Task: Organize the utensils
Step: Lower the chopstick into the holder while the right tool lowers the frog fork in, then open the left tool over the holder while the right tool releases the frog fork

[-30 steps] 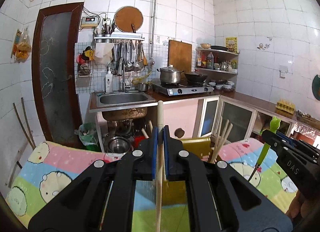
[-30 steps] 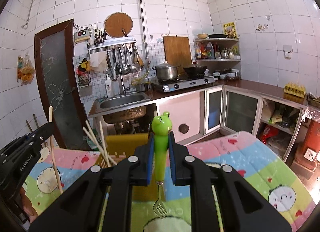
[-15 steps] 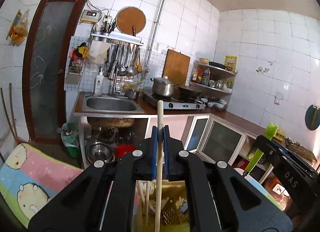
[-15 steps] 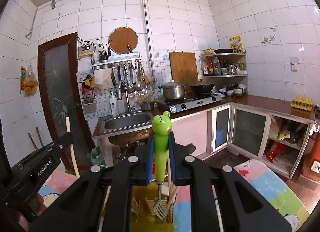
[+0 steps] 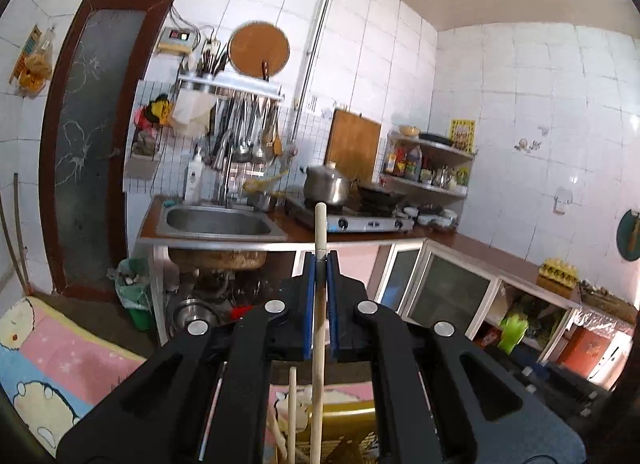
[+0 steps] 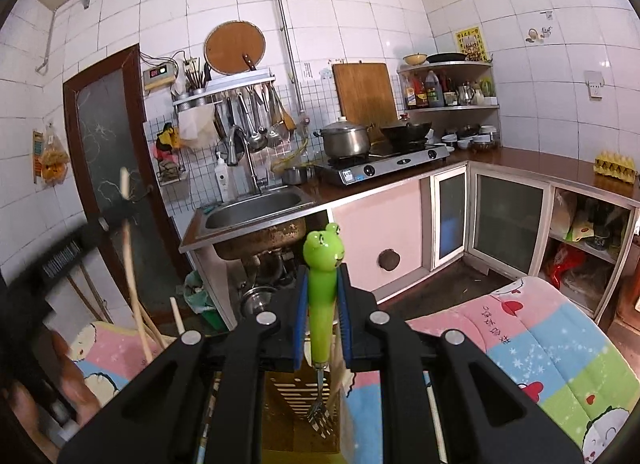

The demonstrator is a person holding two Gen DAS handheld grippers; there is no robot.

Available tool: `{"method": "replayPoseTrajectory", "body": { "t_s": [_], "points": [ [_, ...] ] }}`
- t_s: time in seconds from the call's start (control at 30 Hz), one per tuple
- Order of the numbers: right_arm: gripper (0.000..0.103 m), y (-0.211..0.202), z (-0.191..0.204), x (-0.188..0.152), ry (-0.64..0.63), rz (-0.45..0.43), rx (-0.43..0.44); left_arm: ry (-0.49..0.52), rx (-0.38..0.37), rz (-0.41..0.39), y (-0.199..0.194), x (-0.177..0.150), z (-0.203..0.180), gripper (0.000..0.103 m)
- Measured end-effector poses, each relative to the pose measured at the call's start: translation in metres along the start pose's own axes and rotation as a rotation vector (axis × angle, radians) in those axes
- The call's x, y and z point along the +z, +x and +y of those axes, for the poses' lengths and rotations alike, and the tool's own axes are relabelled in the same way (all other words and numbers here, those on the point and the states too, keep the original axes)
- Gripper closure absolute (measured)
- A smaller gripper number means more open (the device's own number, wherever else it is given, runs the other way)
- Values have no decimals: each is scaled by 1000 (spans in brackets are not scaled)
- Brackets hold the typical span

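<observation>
Two more wooden sticks are standing in the yellow slotted holder below. Left tool is pinching an upright chopstick; right tool is gripping the frog-handled fork, tines hanging over that holder.

My left claw holds 1 chopstick upright above the basket, with another chopstick just left of it. My right claw holds the fork, tines down over the basket. Behind them, the sink sits left of the stove.
</observation>
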State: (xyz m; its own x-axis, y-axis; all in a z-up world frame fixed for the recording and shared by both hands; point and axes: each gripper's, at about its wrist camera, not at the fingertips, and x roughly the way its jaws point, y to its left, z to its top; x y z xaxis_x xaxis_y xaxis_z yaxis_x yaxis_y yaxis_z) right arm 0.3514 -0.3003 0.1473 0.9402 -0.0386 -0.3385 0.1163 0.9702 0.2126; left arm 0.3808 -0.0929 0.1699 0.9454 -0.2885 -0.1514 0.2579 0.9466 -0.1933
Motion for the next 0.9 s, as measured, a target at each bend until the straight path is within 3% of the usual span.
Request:
{"method": "replayPoseTrajectory", "body": {
  "t_s": [0.2,0.4,0.63,0.67,0.7,0.73,0.77,0.8,0.83,0.9],
  "points": [
    [89,2,-4,-4,9,9,1,63,6,-29,-2,-8,-13,98],
    [89,10,2,-22,-43,56,-23,82,17,45,15,-50,-7,98],
    [86,17,-1,-34,-35,131,-15,105,53,118,11,-71,9,95],
    [77,15,-1,-34,-36,137,-14,105,56,131,8,-70,12,90],
    [69,12,-1,-33,-37,137,-16,106,56,154,2,-69,15,75],
    [51,6,-1,-32,-40,133,-27,108,64,166,-3,-68,17,58],
    [45,-1,-1,-31,-43,126,-38,113,60,172,-13,-67,20,53],
    [45,-8,-1,-29,-46,121,-47,125,84,178,-22,-66,21,36],
    [45,-16,-1,-28,-50,122,-56,133,99,175,-31,-64,24,27],
    [45,-31,-3,-28,-47,134,-68,151,117,184,-53,-64,31,23]
  ]
}}
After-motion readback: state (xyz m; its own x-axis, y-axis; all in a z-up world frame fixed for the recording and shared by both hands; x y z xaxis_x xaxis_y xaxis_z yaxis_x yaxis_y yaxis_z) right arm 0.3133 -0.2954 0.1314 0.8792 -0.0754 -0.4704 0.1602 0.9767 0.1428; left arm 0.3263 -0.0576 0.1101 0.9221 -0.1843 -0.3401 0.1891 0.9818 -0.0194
